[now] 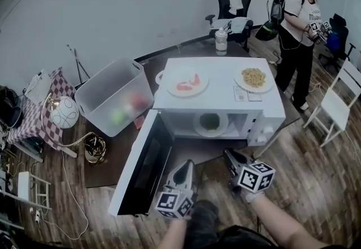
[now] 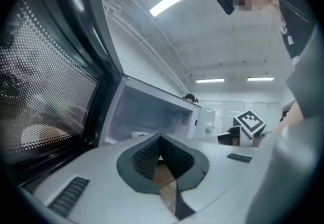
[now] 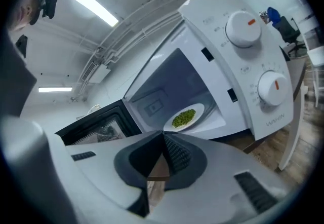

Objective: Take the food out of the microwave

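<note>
Presently both tools are held low before the open microwave [image 1: 271, 111], short of its cavity. The left tool [image 2: 160, 143] is seen with its jaws brought together and nothing between them. The right tool [image 3: 163, 139] is likewise closed to its tips and empty.

Just beside the left tool the door [image 1: 142, 170] is swung fully out. Further in, the plate of green food [image 3: 185, 116] is set on the cavity floor, untouched. Two more plates [image 1: 187, 83] are placed on top of the microwave.

Trouble is most likely to be caused at the grasp. If the jaws are not opened before the rim is reached, the plate may be pushed deeper rather than caught. A thin rim pinched on one side only may be tilted, and the loose green food spilled. The door or the casing could also be knocked, and the plates above shaken.
</note>
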A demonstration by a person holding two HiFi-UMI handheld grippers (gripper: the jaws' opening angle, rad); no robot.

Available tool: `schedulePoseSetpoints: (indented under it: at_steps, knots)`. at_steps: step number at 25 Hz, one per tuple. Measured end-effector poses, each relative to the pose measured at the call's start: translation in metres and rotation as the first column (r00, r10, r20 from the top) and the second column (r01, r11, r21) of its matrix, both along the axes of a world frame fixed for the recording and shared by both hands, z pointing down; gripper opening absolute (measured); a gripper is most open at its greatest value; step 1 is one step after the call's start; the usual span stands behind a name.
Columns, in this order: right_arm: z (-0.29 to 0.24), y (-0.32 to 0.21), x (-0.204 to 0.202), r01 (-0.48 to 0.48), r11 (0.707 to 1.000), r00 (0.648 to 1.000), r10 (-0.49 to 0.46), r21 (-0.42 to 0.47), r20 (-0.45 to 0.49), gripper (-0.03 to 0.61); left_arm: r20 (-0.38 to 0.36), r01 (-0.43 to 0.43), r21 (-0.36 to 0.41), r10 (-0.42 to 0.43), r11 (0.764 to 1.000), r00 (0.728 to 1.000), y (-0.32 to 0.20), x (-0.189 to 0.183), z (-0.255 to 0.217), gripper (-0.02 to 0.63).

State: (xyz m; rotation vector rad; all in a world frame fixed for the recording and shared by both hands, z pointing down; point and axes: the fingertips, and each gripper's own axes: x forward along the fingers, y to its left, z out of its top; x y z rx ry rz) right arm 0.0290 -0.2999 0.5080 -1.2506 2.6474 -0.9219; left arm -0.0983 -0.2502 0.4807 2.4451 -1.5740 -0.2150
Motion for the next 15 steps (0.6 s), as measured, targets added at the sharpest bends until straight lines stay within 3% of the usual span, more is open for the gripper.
schedulePoseSetpoints:
  at_steps: [9, 10, 15]
  knots:
    - [0.026, -0.043, -0.020, -0.052, 0.983, 0.990, 0.074, -0.174, 0.120, 0.058, 0.001, -0.013, -0.021, 0.013, 1.000, 1.000, -0.033, -0.003, 0.022, 0.000]
    - [0.027, -0.047, -0.021, -0.055, 0.979, 0.986, 0.085, -0.198, 0.147, 0.100, -0.001, -0.014, -0.024, 0.014, 1.000, 1.000, -0.035, -0.002, 0.024, 0.000]
    - [0.034, -0.062, -0.021, -0.089, 0.936, 0.949, 0.183, -0.340, 0.255, 0.103, -0.010, -0.022, -0.038, 0.022, 0.999, 1.000, -0.042, 0.000, 0.029, 0.000]
